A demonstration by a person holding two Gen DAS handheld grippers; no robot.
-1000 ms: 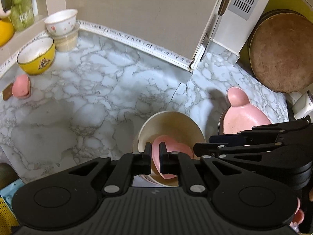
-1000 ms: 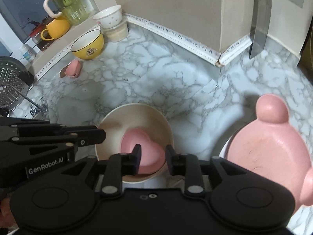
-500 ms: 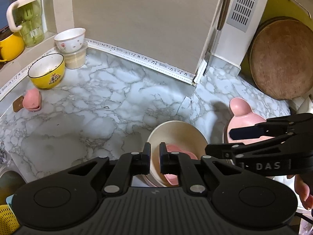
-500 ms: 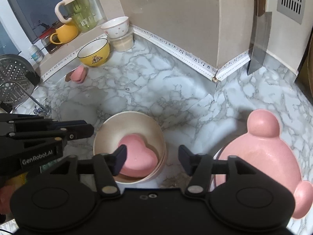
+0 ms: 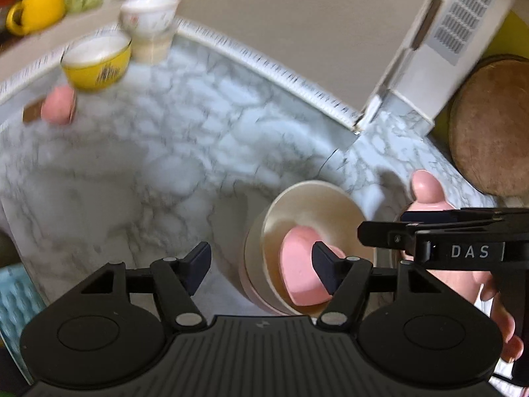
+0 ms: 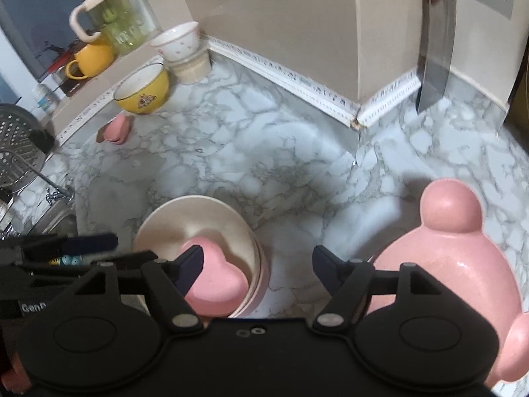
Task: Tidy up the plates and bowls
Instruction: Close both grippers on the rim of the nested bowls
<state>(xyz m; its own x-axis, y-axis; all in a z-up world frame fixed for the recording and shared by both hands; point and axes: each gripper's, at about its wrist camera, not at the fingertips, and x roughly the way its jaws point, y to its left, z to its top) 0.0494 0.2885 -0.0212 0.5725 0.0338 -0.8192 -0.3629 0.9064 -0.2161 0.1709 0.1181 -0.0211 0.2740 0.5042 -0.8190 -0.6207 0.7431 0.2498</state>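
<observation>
A: Bowls first: where is the cream bowl (image 6: 198, 218) relative to the jaws?

B: In the right wrist view it sits just ahead of the right gripper (image 6: 258, 269), under its left finger. It is nested in at least 1 more bowl, whose pinkish rim shows beneath it. Inside lies a pink heart-shaped dish (image 6: 215, 284).

A: And the jaws?

B: Both pairs are spread wide and hold nothing. The left gripper (image 5: 261, 266) has its right finger over the heart dish; its left finger is over bare marble counter (image 5: 148, 165).

A: Why hold them that way?

B: My judgement: the heart dish already rests in the stack, so nothing needs gripping there. Open jaws suit reaching for another piece.

A: Which piece?

B: Possibly the pink bear-shaped plate (image 6: 456, 264), just right of the right gripper's right finger, apparently resting on another plate.

A: Anything further ahead?

B: Well beyond the jaws, by the wall: a yellow bowl (image 6: 143, 91), apparently empty, a white bowl (image 6: 177, 41) stacked on a beige cup, and a small pink dish (image 6: 115, 129).
</observation>
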